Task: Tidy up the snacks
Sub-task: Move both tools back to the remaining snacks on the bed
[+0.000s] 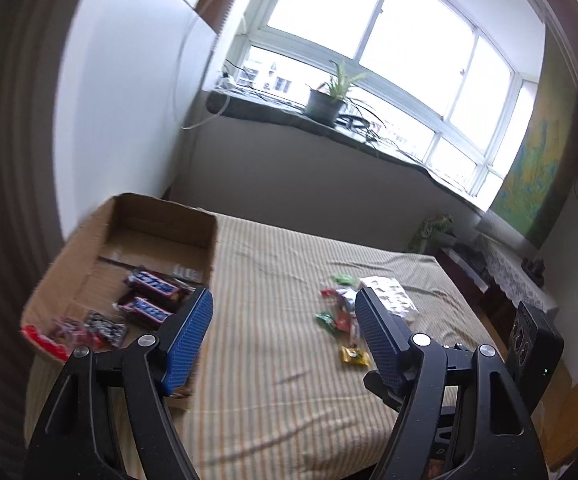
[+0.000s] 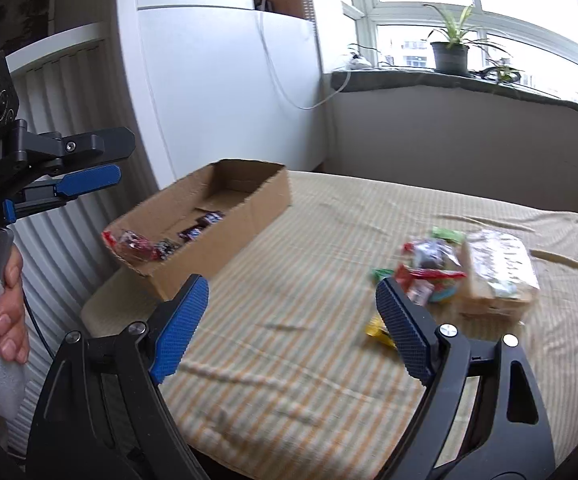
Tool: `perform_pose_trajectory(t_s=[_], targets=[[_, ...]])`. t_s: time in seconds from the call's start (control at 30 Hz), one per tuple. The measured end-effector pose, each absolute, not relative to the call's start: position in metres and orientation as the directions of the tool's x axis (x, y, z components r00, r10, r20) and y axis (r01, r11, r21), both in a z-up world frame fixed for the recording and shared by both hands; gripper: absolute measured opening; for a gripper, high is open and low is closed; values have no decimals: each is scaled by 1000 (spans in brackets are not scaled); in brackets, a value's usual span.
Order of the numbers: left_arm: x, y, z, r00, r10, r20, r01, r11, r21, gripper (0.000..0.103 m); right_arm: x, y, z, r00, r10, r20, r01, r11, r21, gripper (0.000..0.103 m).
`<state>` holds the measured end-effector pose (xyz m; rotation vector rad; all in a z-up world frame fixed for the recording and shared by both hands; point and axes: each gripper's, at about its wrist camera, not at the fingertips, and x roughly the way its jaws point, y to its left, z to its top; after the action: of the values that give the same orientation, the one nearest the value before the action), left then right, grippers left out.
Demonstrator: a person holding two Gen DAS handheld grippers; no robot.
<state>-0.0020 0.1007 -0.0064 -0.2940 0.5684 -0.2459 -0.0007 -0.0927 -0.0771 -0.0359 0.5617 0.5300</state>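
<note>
A bed (image 1: 289, 360) with a striped yellow cover is sitting under a big bright window (image 1: 389, 40), and a plant in a pot (image 1: 323, 102) is standing on the sill.

A cardboard box (image 1: 157, 216) is lying on the far left side of the bed. Some snacks are already lying in it: two dark candy bars (image 1: 151, 294) with blue and white letters, and some red packets (image 1: 55, 336) at the near end.

A pile of snacks (image 2: 441, 268) is lying on the right side of the bed, well apart from the box. A big clear bag (image 2: 497, 272) is sitting at the right of the pile, touching the small bright wrappers. One yellow wrapper (image 1: 355, 356) is lying a little closer than the others.

The left claw (image 1: 283, 338) is hanging above the bed with its blue fingers spread wide apart and nothing between them. The box is showing just past its left finger, and the pile just past its right finger.

The right claw (image 2: 293, 324) is also hanging above the bed, wide apart and holding nothing. The pile is lying just beyond its right finger, and the yellow wrapper is peeking out right beside that finger. In the right wrist view, a hand (image 2: 7, 312) is gripping the handle of the left claw.
</note>
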Motion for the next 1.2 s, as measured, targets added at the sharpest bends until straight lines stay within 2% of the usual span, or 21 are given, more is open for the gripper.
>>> perform_pose_trajectory(t_s=[0.2, 0.33, 0.57, 0.83, 1.03, 1.13, 1.2], targets=[[11, 29, -29, 740, -377, -557, 254, 923, -288, 75, -6, -166, -92, 792, 281, -541, -325, 946, 15, 88], [11, 3, -38, 713, -362, -600, 286, 932, -223, 75, -6, -199, -98, 804, 208, -557, -258, 966, -11, 88], [14, -9, -51, 691, -329, -644, 288, 942, -172, 75, -7, -202, -100, 803, 203, -561, -266, 964, -32, 88], [32, -21, -90, 628, -321, -709, 295, 941, -165, 75, 7, -196, -126, 751, 163, -640, -257, 965, -55, 88], [52, -34, -110, 578, -344, -740, 319, 930, -183, 75, 25, -196, -141, 707, 204, -678, -280, 960, -3, 88], [61, -40, -115, 564, -343, -751, 325, 928, -181, 75, 37, -191, -146, 685, 208, -698, -300, 954, -11, 74], [65, -42, -116, 566, -332, -755, 329, 930, -163, 75, 44, -187, -149, 672, 208, -710, -317, 948, -22, 71]])
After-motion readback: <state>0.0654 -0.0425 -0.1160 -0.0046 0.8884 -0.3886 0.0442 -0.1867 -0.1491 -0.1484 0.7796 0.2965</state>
